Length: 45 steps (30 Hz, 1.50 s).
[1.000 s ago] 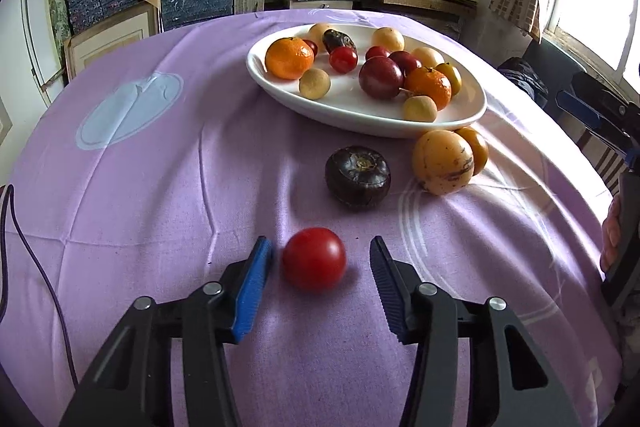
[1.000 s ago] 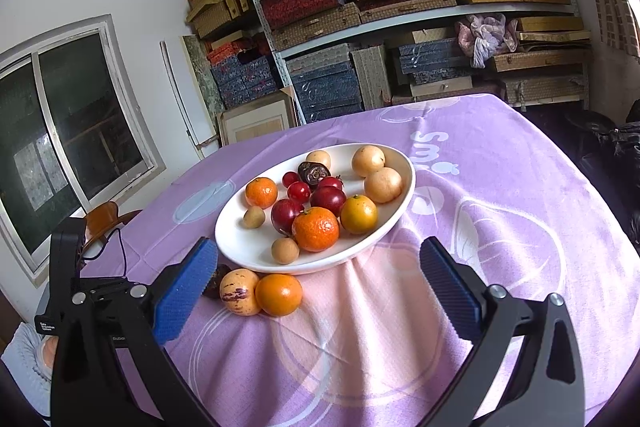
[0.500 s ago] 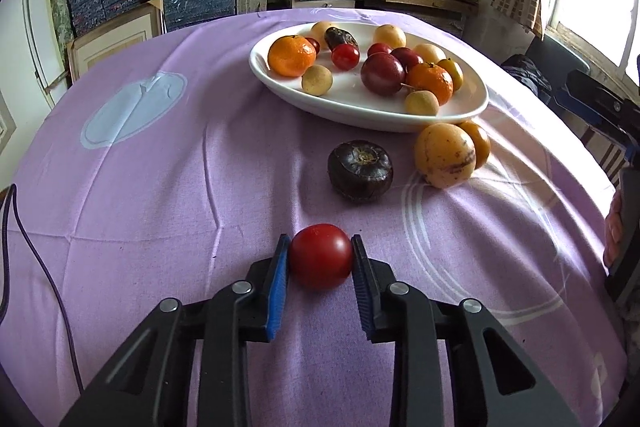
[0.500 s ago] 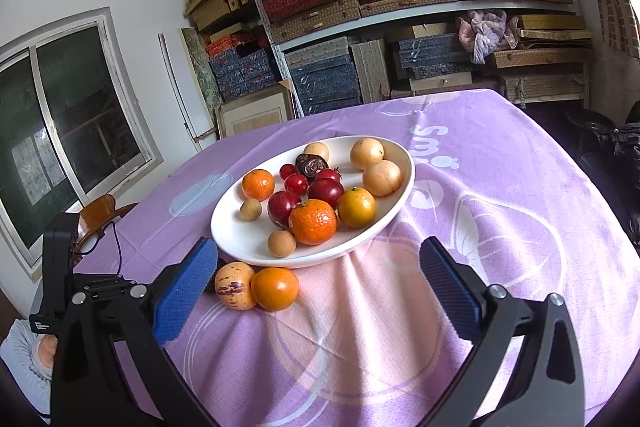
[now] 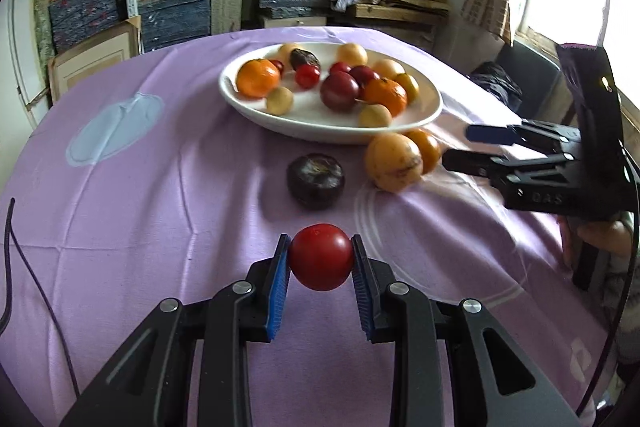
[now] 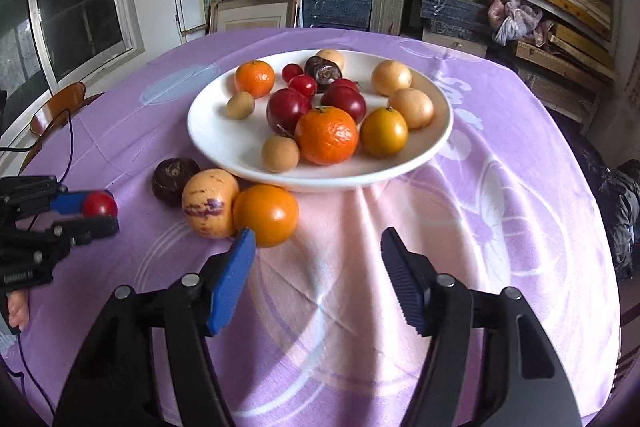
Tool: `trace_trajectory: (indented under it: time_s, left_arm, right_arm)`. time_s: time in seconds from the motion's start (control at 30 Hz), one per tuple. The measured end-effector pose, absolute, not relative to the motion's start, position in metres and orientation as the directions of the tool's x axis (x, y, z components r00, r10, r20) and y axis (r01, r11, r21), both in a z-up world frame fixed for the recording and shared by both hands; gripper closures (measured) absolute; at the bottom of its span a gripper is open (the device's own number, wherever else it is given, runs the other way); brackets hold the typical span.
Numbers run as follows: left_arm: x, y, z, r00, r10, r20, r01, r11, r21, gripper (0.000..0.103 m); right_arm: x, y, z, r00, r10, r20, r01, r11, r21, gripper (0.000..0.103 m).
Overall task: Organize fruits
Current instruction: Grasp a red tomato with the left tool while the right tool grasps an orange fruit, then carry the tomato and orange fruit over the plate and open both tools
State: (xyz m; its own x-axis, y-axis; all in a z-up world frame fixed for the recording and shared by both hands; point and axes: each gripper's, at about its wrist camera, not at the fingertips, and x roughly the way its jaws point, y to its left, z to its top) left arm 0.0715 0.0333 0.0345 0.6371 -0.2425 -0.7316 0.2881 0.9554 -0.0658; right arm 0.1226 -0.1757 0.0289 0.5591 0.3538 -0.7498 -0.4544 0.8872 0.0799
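My left gripper (image 5: 321, 269) has its jaws clamped on a smooth red tomato (image 5: 320, 256) over the purple bench (image 5: 168, 195), whereas only my right view shows the right gripper (image 6: 318, 247), jaws just narrowing on nothing, beside the orange fruit (image 6: 265, 215).

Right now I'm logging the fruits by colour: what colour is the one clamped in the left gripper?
Red: a smooth, glossy round fruit, clearest in the left wrist view.
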Motion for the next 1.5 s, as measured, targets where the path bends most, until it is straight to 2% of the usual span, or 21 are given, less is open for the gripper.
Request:
trace_trajectory:
  time_s: [0.3, 0.37, 0.4, 0.43, 0.87, 1.03, 1.17, 1.27, 1.37, 1.5]
  left_arm:
    - [0.072, 0.030, 0.029, 0.620, -0.248, -0.745, 0.299, 0.952, -0.069, 0.073]
    - [0.072, 0.029, 0.028, 0.620, -0.245, -0.745, 0.300, 0.952, -0.064, 0.073]
    - [0.072, 0.029, 0.028, 0.619, -0.244, -0.746, 0.300, 0.952, -0.063, 0.073]
    - [0.072, 0.029, 0.028, 0.618, -0.244, -0.747, 0.300, 0.952, -0.063, 0.073]
    - [0.077, 0.033, 0.034, 0.642, -0.221, -0.734, 0.271, 0.961, -0.052, 0.073]
    - [0.086, 0.042, 0.088, 0.705, -0.214, -0.676, 0.247, 0.968, -0.049, 0.073]
    - [0.094, 0.036, 0.170, 0.794, -0.196, -0.575, 0.242, 0.970, 0.003, 0.073]
    - [0.108, 0.026, 0.214, 0.825, -0.209, -0.526, 0.248, 0.969, 0.004, 0.073]
    - [0.131, 0.013, 0.212, 0.811, -0.220, -0.542, 0.255, 0.967, -0.011, 0.073]
    - [0.171, -0.004, 0.153, 0.733, -0.231, -0.640, 0.254, 0.965, -0.058, 0.073]
  right_arm:
    - [0.143, -0.148, 0.018, 0.497, 0.364, -0.788, -0.491, 0.866, 0.091, 0.039]
    - [0.147, -0.145, 0.016, 0.487, 0.370, -0.791, -0.488, 0.867, 0.104, 0.047]
    - [0.148, -0.145, 0.015, 0.477, 0.381, -0.792, -0.492, 0.862, 0.119, 0.057]
    - [0.149, -0.147, 0.015, 0.467, 0.399, -0.789, -0.498, 0.856, 0.138, 0.063]
    - [0.128, -0.180, 0.027, 0.494, 0.432, -0.755, -0.461, 0.866, 0.194, 0.063]
    - [0.114, -0.215, 0.100, 0.604, 0.484, -0.632, -0.453, 0.862, 0.227, 0.064]
    - [0.113, -0.238, 0.199, 0.712, 0.483, -0.510, -0.456, 0.870, 0.188, 0.064]
    - [0.124, -0.242, 0.245, 0.755, 0.475, -0.452, -0.453, 0.876, 0.165, 0.064]
    - [0.155, -0.233, 0.249, 0.755, 0.454, -0.472, -0.433, 0.887, 0.159, 0.064]
    - [0.211, -0.205, 0.185, 0.679, 0.429, -0.596, -0.408, 0.895, 0.180, 0.064]
